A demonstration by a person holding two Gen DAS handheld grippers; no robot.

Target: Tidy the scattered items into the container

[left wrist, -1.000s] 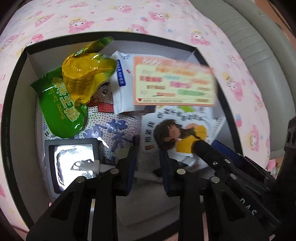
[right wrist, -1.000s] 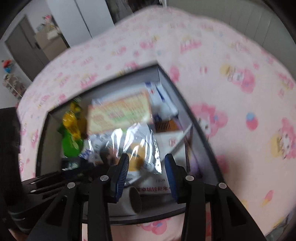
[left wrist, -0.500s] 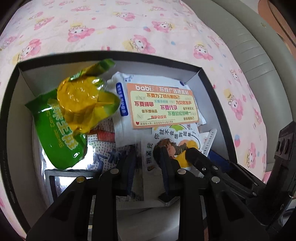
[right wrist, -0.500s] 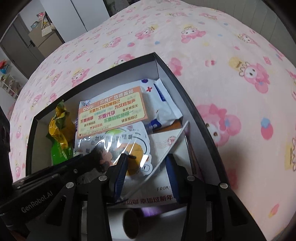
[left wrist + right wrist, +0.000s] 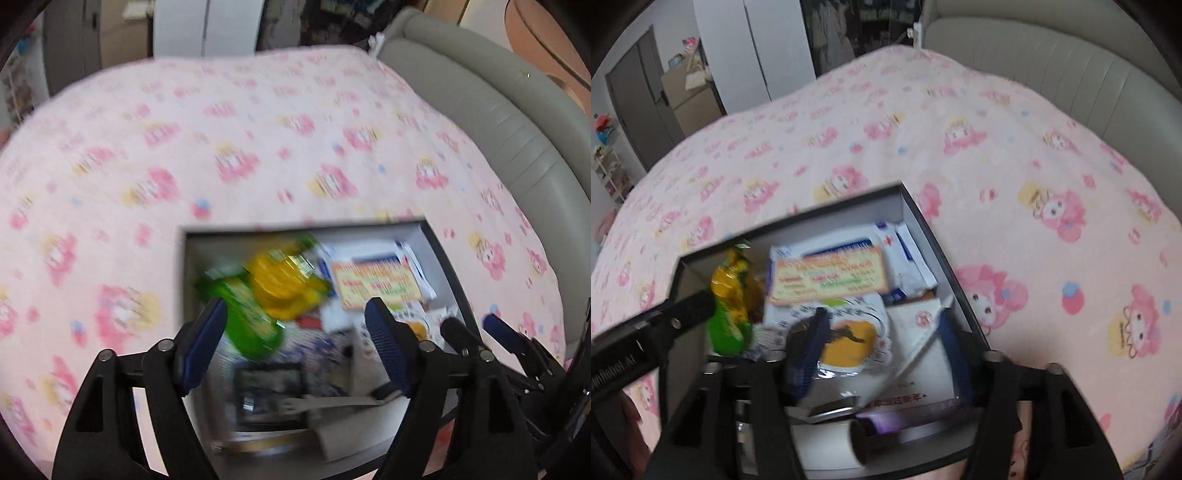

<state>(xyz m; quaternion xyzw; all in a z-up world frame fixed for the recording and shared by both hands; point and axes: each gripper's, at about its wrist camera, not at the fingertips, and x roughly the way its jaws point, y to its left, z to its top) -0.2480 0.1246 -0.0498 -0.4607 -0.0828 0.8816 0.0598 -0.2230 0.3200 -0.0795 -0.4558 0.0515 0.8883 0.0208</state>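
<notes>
A: Where are the packets?
B: Inside the black-rimmed white box (image 5: 925,225) on the pink cartoon-print bedspread (image 5: 1034,155).
A: And the grippers?
B: The left gripper (image 5: 295,339) and right gripper (image 5: 879,343) have just been opening; both gape empty above it.

Left claw (image 5: 295,343): black frame, blue ribbed pads, silver screws.
</notes>
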